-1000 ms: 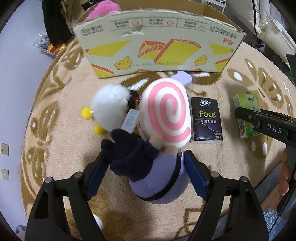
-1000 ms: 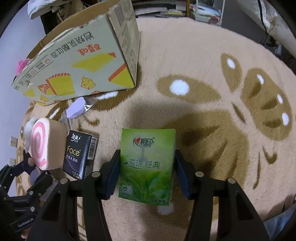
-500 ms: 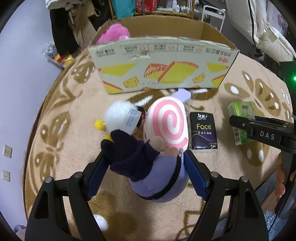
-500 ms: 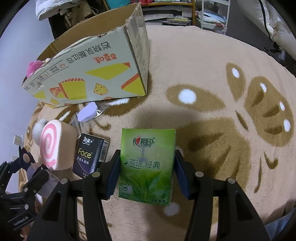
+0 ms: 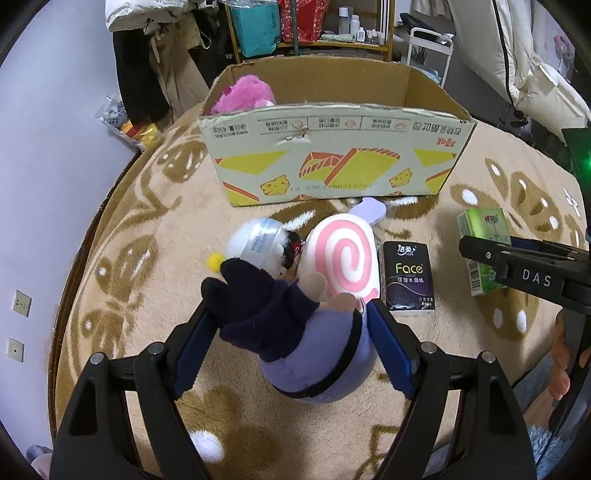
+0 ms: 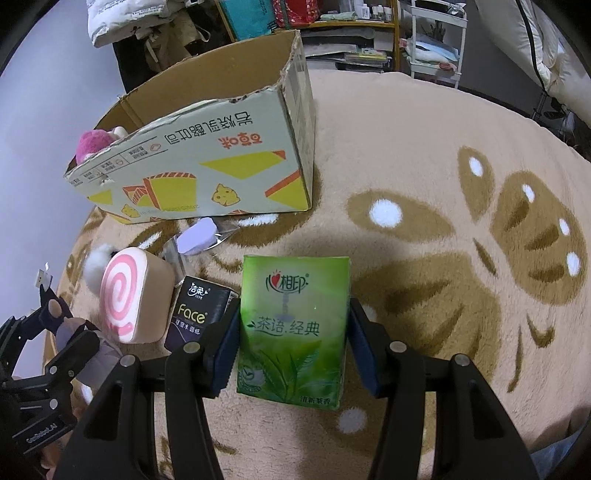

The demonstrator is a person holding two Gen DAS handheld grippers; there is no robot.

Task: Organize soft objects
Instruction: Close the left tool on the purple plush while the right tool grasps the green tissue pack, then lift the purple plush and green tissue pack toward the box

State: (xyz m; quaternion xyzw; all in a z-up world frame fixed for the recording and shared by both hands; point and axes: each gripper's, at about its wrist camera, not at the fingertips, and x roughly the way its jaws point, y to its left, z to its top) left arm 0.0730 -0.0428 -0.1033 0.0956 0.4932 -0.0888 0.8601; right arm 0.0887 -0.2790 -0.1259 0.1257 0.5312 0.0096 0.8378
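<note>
My left gripper (image 5: 291, 332) is shut on a purple plush doll with a dark blue top (image 5: 295, 332) and holds it above the rug. My right gripper (image 6: 293, 332) is shut on a green tissue pack (image 6: 293, 325), also lifted; that pack shows in the left wrist view (image 5: 484, 254). The open cardboard box (image 5: 332, 162) stands ahead with a pink plush (image 5: 242, 94) inside. On the rug lie a pink-swirl plush roll (image 5: 345, 258), a white fluffy toy (image 5: 255, 243), a black Face tissue pack (image 5: 408, 278) and a small lilac item (image 5: 371, 210).
The patterned beige rug (image 6: 424, 155) covers the floor. Shelves with bottles and bags (image 5: 314, 26) stand behind the box. Hanging clothes (image 5: 155, 55) and a snack bag (image 5: 125, 125) are at the left by the wall. White bedding (image 5: 535, 74) is at the right.
Both grippers have risen with their loads; the box interior and the pink plush in it have come into view. The objects on the rug have not moved.
</note>
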